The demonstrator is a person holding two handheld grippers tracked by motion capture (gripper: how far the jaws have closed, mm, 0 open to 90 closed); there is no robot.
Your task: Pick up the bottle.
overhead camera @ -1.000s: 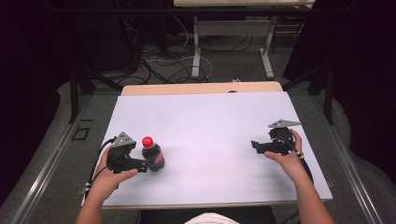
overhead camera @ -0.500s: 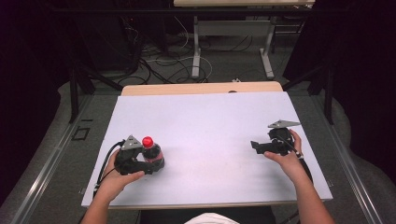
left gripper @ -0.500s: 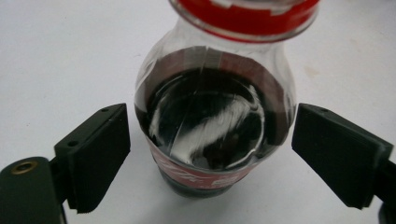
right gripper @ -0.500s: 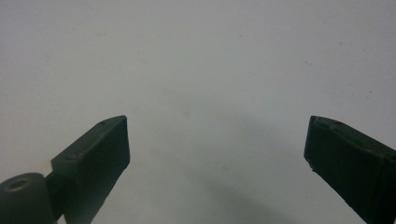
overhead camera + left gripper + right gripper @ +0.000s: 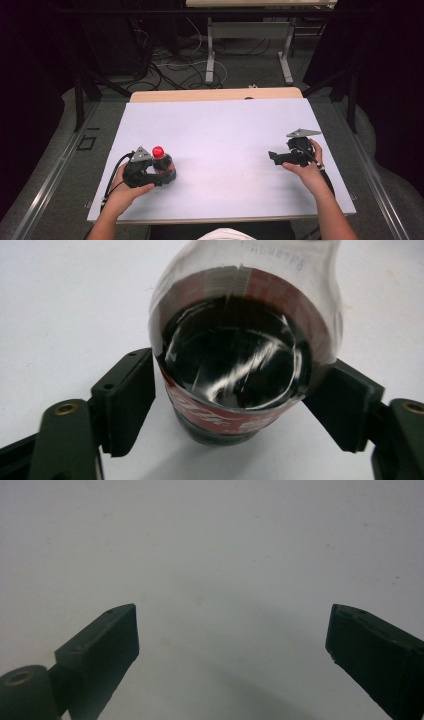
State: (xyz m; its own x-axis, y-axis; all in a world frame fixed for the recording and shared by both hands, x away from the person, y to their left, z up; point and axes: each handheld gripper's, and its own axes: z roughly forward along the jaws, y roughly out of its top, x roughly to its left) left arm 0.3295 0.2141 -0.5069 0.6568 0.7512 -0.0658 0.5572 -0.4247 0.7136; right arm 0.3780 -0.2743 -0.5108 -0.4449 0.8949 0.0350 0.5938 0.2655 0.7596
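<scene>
A small cola bottle (image 5: 162,167) with a red cap, a red label and dark liquid stands upright on the white table (image 5: 220,125), near its front left. My left gripper (image 5: 160,176) is shut on the bottle (image 5: 235,355); in the left gripper view its two black pads press the label on either side, low on the body. Over the right side of the table my right gripper (image 5: 274,157) is held open, pointing left. In the right gripper view its jaws (image 5: 232,640) stand wide apart with only bare table between them.
A wooden strip (image 5: 215,94) runs along the table's far edge. Beyond it are cables (image 5: 165,70) and the metal legs (image 5: 210,50) of another table on the floor. A dark rail (image 5: 80,100) stands to the left of the table.
My left hand has pushed the gripper forward and a little right, so the jaws now sit around the bottle and hold it. The right gripper has stayed where it was.
</scene>
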